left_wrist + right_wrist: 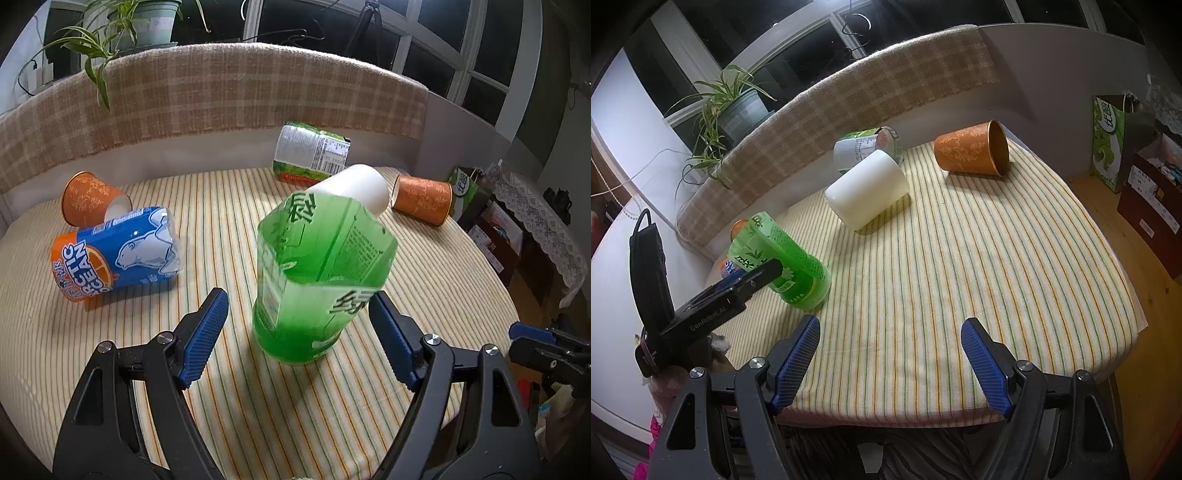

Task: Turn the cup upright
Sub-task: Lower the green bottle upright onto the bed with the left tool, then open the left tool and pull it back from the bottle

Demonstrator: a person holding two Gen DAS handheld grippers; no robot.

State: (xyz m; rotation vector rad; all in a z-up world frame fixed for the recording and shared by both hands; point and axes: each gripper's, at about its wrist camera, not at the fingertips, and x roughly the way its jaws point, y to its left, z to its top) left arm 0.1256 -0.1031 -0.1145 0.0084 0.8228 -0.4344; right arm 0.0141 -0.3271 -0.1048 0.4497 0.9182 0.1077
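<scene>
A green see-through cup [317,280] cut from a bottle stands upright on the striped cloth, mouth up, between the fingers of my left gripper [299,332]. The jaws are wide open and touch nothing. The same cup shows in the right wrist view [786,258], with the left gripper's finger in front of it. My right gripper [890,354] is open and empty near the table's front edge. A white cup [868,190] lies on its side at mid-table. An orange cup [971,151] lies on its side at the far right.
A blue and orange Arctic Ocean cup [118,251] and a second orange cup [88,199] lie on their sides at the left. A green-labelled cup [314,153] lies at the back. A plaid blanket [221,92] backs the table. Boxes [1152,192] stand at the right.
</scene>
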